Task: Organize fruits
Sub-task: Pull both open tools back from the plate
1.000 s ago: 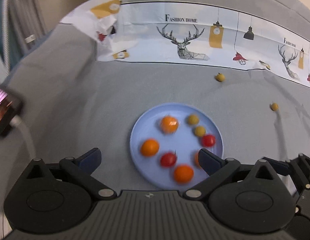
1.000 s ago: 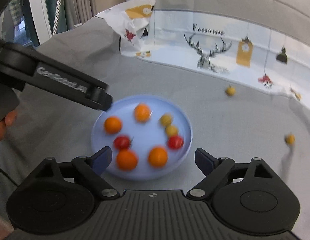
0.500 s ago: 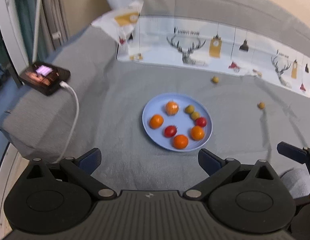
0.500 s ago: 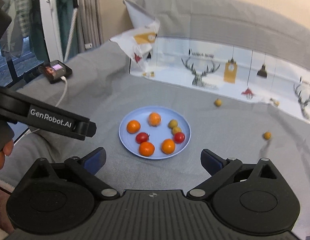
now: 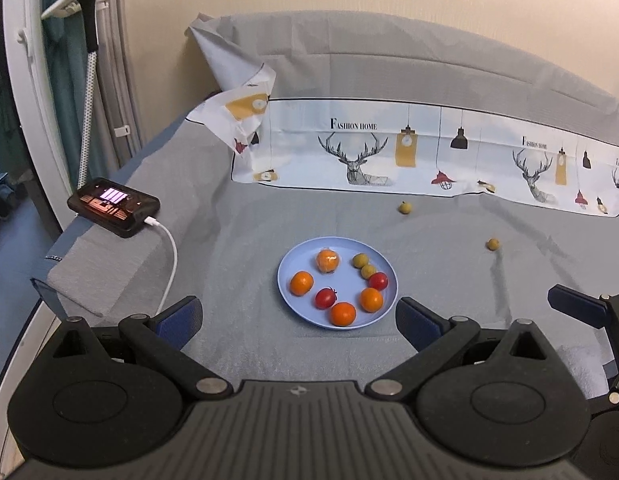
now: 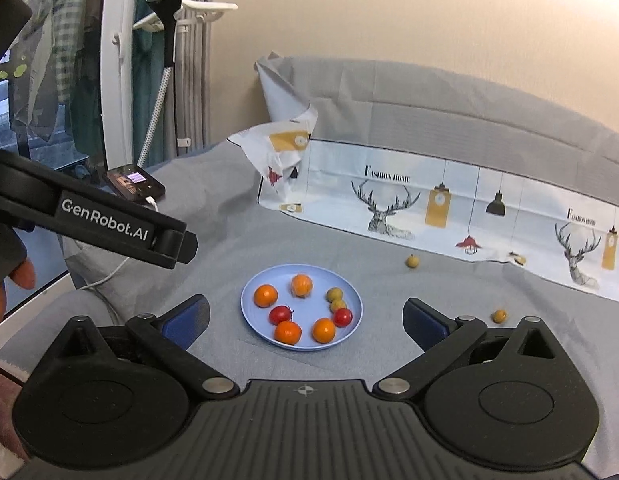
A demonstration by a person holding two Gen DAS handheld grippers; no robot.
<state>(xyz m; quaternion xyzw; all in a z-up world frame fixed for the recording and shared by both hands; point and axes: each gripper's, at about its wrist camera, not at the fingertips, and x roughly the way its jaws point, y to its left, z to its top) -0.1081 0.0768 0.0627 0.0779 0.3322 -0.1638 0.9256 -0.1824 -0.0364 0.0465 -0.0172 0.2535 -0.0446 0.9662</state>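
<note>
Left wrist view looks down over a wide surface draped in grey cloth (image 5: 269, 208), which rises at the back and carries a white printed sheet (image 5: 429, 156) with deer, lamps and the words "Fashion home". On the left edge of the cloth lies a phone (image 5: 113, 207) with a lit screen and a white cable (image 5: 171, 256) plugged into it. Near the middle sits a blue plate (image 5: 337, 282) holding four orange fruits, two red tomatoes and two small yellow-green fruits; the yellow-green pair touch each other at the plate's right side. Two more small yellow fruits lie on the cloth well apart from the plate, one (image 5: 405, 208) near the printed sheet and one (image 5: 492, 244) farther right. The left claw (image 5: 299, 320) is spread wide with nothing between its fingers, above the cloth at the plate's near rim. In the right wrist view the right claw (image 6: 305, 320) has just been opening and now stands at full spread, also empty, with the plate (image 6: 301, 311) framed between its tips. A fingertip (image 6: 23, 278) shows at that view's left edge.
</note>
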